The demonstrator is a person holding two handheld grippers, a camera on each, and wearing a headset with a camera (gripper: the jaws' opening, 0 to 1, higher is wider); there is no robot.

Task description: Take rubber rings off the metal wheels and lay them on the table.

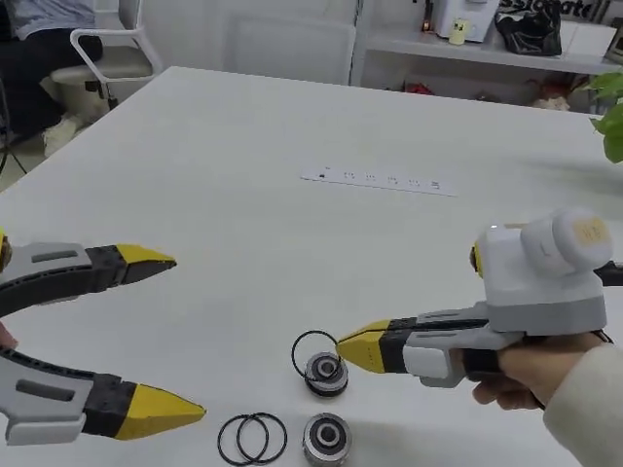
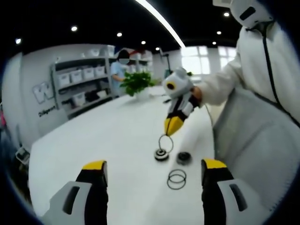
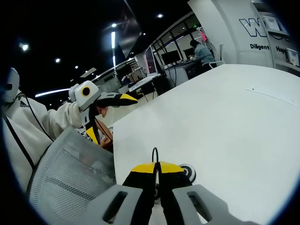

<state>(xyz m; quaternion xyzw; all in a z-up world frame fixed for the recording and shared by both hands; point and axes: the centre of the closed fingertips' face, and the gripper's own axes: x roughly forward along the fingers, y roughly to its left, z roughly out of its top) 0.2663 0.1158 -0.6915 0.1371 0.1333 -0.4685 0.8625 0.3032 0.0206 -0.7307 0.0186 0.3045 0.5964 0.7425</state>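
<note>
My right gripper (image 1: 343, 344) is shut on a thin black rubber ring (image 1: 303, 347), pinching its edge at the yellow tips. The ring stands up from a metal wheel (image 1: 326, 375), and its lower edge is still at the wheel. A second wheel (image 1: 326, 439) sits just in front of the first. Two loose rings (image 1: 251, 438) lie overlapping on the white table (image 1: 243, 195). My left gripper (image 1: 190, 337) is open wide at the left, off the parts. In the left gripper view the ring (image 2: 165, 140) hangs from the right gripper (image 2: 172, 125) above the wheel (image 2: 161, 154).
A white power strip (image 1: 380, 180) lies mid-table, beyond the work. An office chair (image 1: 107, 58) stands off the far left corner. Shelves (image 1: 487, 44) run along the back, and a green plant (image 1: 611, 107) is at the right edge.
</note>
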